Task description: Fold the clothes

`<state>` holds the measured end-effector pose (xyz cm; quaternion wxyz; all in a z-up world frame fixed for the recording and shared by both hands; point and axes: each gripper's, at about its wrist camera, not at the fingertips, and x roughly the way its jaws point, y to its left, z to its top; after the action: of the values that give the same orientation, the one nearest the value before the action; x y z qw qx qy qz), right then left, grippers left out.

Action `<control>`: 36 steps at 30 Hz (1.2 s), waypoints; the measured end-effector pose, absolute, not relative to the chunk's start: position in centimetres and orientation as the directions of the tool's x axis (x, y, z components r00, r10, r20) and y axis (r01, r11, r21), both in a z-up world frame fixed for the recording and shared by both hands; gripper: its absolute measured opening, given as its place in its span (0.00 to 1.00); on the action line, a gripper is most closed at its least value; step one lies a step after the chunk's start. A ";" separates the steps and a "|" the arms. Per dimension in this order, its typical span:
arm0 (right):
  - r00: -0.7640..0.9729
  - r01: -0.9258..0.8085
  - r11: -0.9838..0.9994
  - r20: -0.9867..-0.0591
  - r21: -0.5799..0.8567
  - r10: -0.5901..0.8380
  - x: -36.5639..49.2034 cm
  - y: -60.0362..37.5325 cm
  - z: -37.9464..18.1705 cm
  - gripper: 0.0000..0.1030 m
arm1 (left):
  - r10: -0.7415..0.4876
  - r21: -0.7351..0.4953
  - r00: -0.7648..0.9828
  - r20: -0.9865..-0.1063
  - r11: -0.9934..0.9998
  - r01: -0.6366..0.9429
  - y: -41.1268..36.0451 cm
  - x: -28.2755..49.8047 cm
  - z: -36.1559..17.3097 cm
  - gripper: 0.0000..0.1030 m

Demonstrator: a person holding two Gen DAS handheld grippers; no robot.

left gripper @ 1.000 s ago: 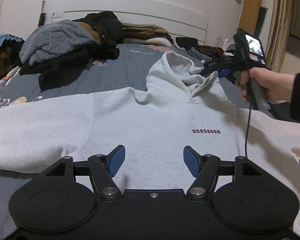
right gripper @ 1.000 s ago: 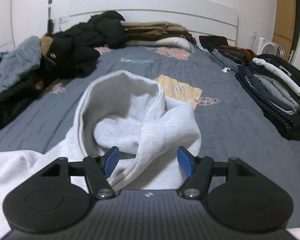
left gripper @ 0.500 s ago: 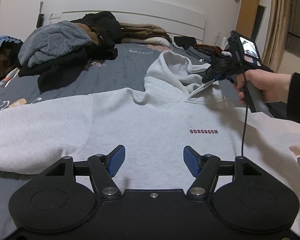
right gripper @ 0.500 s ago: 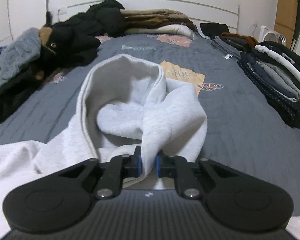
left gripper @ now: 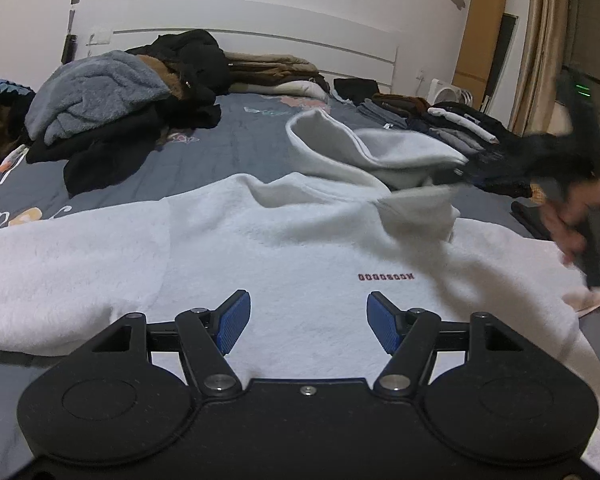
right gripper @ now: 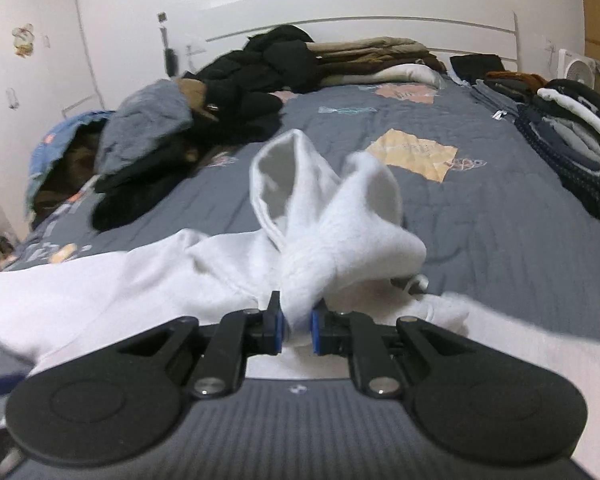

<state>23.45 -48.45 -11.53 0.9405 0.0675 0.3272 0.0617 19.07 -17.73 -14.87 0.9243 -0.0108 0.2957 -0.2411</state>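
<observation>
A light grey hoodie point(left gripper: 260, 264) lies front-up across the grey bed, with small red lettering on the chest. Its hood point(left gripper: 364, 156) is pulled up and out to the right. My left gripper point(left gripper: 308, 316) hovers open over the hoodie's lower chest, nothing between its blue pads. In the right wrist view my right gripper point(right gripper: 296, 324) is shut on the bunched edge of the hood point(right gripper: 320, 216), stretching it toward me. In the left wrist view that right gripper point(left gripper: 472, 176) is blurred at the right edge, held by a hand point(left gripper: 580, 220).
An unfolded heap of dark and grey-blue clothes point(left gripper: 112, 116) sits at the back left. Folded brown and white items point(left gripper: 276, 72) lie by the white headboard. A row of folded clothes point(right gripper: 572, 136) lines the bed's right side. Grey quilt point(right gripper: 500, 232) lies bare beyond the hood.
My right gripper shut on the hood's edge and has pulled it down and to the right, flattening and stretching the hood. The left gripper has stayed put and open.
</observation>
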 end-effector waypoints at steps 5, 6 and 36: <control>0.781 -0.068 0.972 -0.594 0.225 0.192 17.2 -48.9 -10.8 0.12 | -0.456 -0.168 0.706 -0.542 0.882 0.441 -17.8 19.1 -14.8 0.62; 0.777 -0.061 0.970 -0.600 0.234 0.193 16.4 -49.2 -11.0 0.12 | -0.457 -0.169 0.704 -0.544 0.881 0.441 -17.9 19.1 -14.8 0.62; 0.767 -0.100 0.995 -0.635 0.024 0.093 27.1 -48.6 -13.0 0.52 | -0.421 -0.147 0.567 -0.708 0.873 0.465 -28.7 38.9 -13.9 0.63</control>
<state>27.11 -48.60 -12.98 0.9398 -0.0055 0.3378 0.0513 38.92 -28.73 -13.87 0.8848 0.0278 0.3922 -0.2502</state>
